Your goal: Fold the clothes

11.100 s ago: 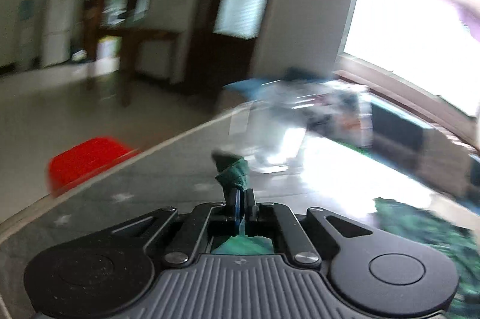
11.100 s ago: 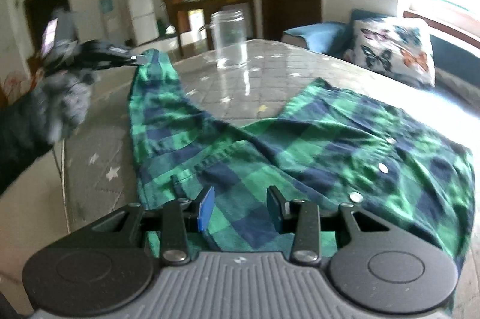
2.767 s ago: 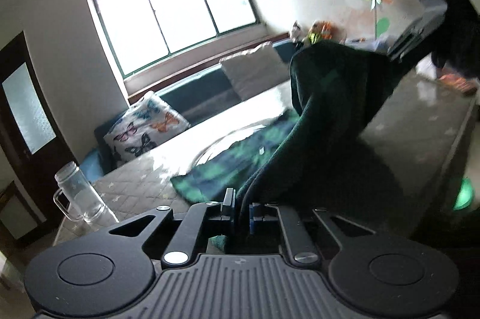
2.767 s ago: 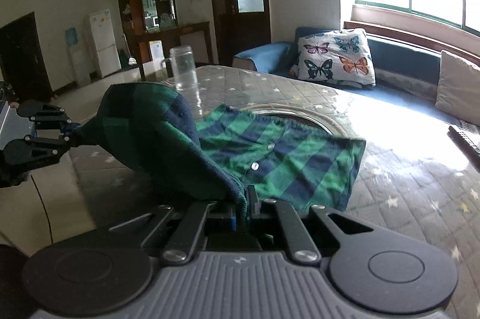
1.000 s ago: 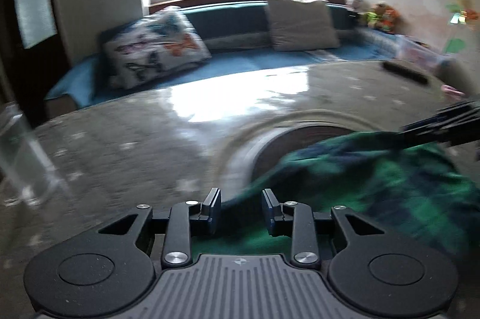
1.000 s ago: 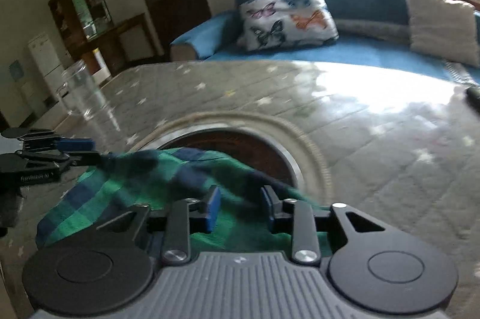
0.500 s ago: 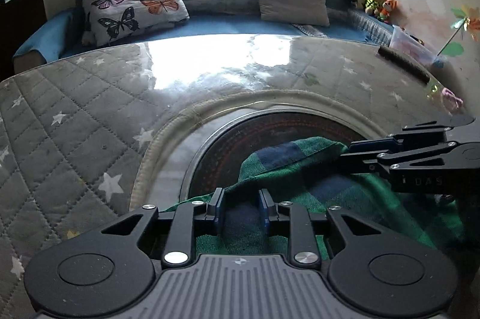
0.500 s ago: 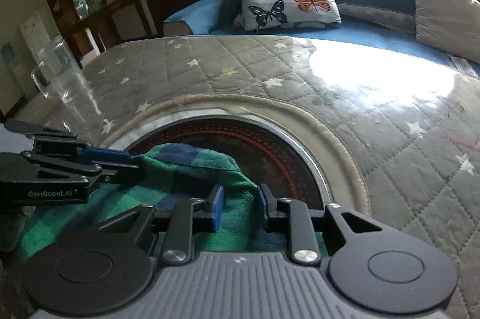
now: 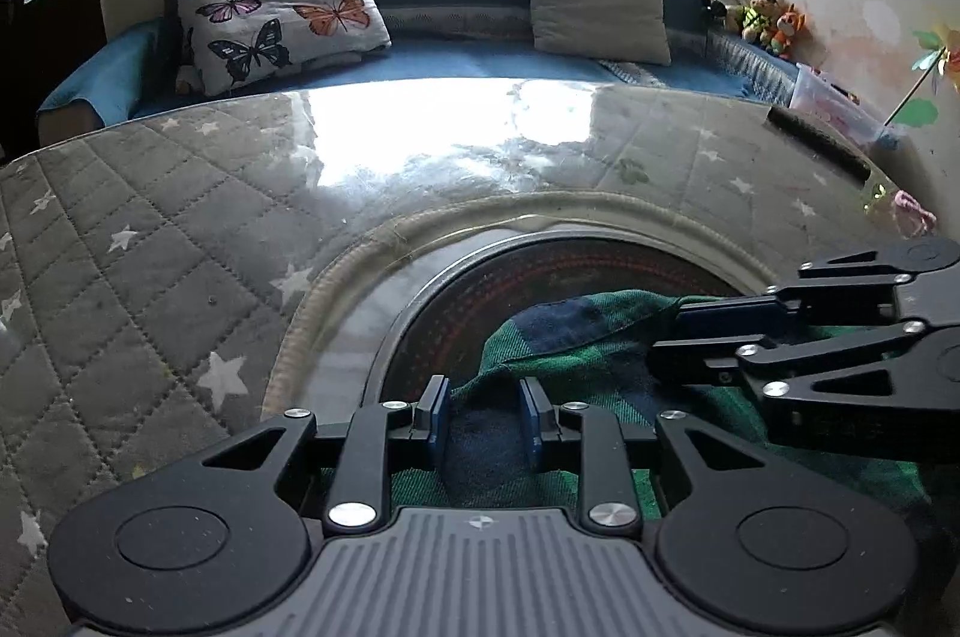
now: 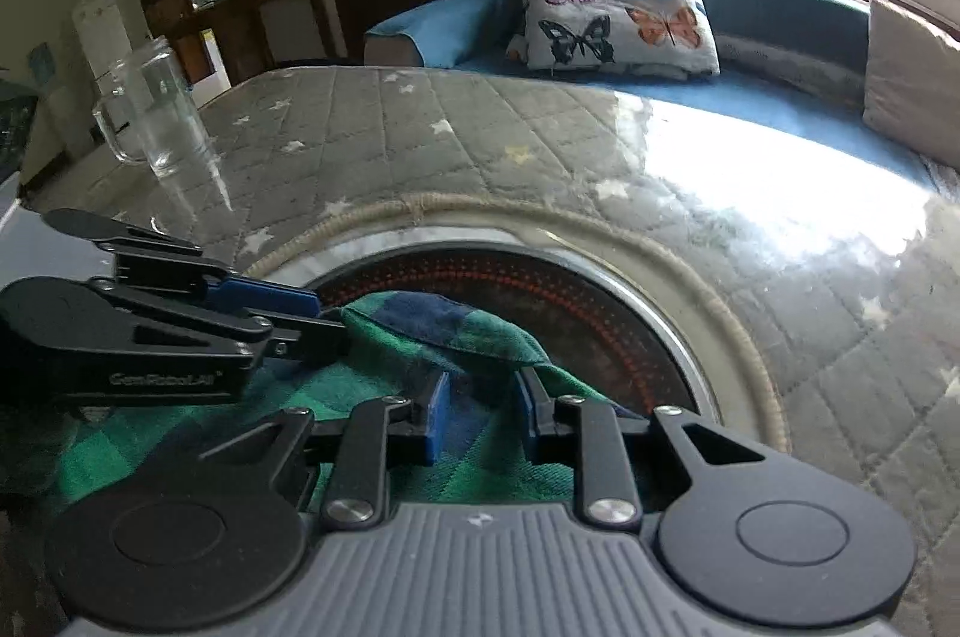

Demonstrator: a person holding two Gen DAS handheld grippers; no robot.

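A green and navy plaid shirt (image 9: 576, 349) lies bunched on the table, over the dark round inset (image 9: 540, 271). It also shows in the right wrist view (image 10: 432, 325). My left gripper (image 9: 485, 412) is open, its jaws apart with the shirt's fabric lying between them. My right gripper (image 10: 477, 409) is open too, its jaws standing either side of a fold of the shirt. Each gripper shows in the other's view, the right gripper (image 9: 678, 331) and the left gripper (image 10: 312, 316), both with their tips at the shirt's far edge.
The table has a grey quilted star-pattern cover (image 9: 150, 241) under glass. A clear glass mug (image 10: 153, 109) stands at the far left. A black remote (image 9: 819, 145) lies at the far right edge. Behind is a blue bench with a butterfly pillow (image 9: 279, 10).
Both grippers have let go of the shirt and now stand open over it. The shirt, held up in the air earlier, now lies folded over on the table.
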